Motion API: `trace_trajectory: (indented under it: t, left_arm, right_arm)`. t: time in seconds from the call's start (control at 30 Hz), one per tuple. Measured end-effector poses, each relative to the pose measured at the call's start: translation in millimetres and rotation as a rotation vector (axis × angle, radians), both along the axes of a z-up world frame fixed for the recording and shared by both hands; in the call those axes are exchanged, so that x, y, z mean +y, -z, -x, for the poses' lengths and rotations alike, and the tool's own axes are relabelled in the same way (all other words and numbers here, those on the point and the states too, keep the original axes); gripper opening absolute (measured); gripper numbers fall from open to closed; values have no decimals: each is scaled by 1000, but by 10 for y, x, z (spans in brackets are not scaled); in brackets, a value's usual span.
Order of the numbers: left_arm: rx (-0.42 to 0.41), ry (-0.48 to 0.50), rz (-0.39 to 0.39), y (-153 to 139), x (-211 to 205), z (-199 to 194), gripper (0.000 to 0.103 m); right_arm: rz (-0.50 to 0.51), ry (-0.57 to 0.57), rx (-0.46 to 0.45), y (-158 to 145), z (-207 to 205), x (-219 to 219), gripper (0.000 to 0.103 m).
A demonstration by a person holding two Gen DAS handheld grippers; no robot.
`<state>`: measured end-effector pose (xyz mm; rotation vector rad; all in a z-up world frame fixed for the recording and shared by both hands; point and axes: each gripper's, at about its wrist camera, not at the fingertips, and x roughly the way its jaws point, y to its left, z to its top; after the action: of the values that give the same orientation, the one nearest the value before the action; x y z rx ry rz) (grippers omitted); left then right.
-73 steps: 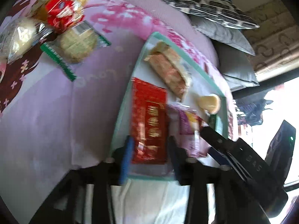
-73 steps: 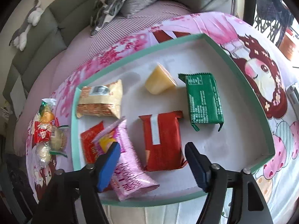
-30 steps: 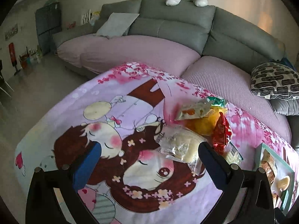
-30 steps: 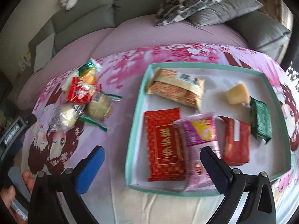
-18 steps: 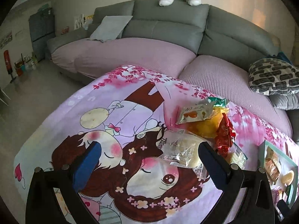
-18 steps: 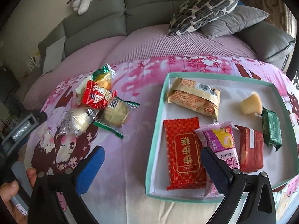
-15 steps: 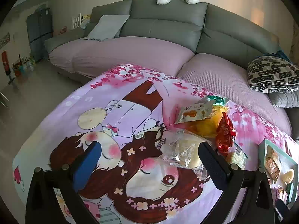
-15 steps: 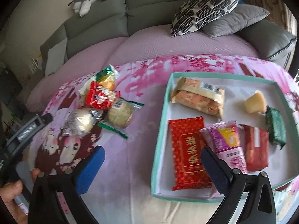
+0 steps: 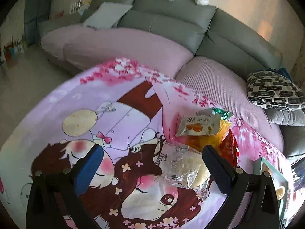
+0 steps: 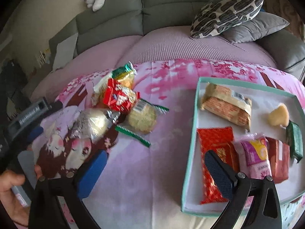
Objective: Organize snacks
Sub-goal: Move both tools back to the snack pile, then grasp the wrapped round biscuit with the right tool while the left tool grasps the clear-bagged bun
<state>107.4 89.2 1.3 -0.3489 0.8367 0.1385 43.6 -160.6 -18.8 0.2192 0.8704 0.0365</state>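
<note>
As both claws gape: crinkly clear bun pkt [image 9: 185, 168], teal-rimmed tray [image 10: 191, 152].

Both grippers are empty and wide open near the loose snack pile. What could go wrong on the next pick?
The clear-wrapped pale bun overlaps the orange snack packet and red foil packet, so the open left gripper may drag neighbours or slip on the wrapper. The teal-rimmed tray looks crowded near its front; another snack could land on top of others.
</note>
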Motion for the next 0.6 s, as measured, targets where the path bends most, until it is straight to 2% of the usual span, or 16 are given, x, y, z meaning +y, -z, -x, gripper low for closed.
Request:
trace_trajectory:
  t: [0.1, 0.4, 0.6]
  left_arm:
    - [4, 13, -14, 13, -14, -38, 103]
    - [11, 124, -3, 72, -169, -195, 103]
    - [53, 239, 103, 235, -300, -319, 103]
  right_arm:
    - [23, 22, -9, -41, -90, 52, 103]
    - [17, 57, 41, -38, -517, 99, 103]
    - [56, 43, 85, 95, -742, 171, 103]
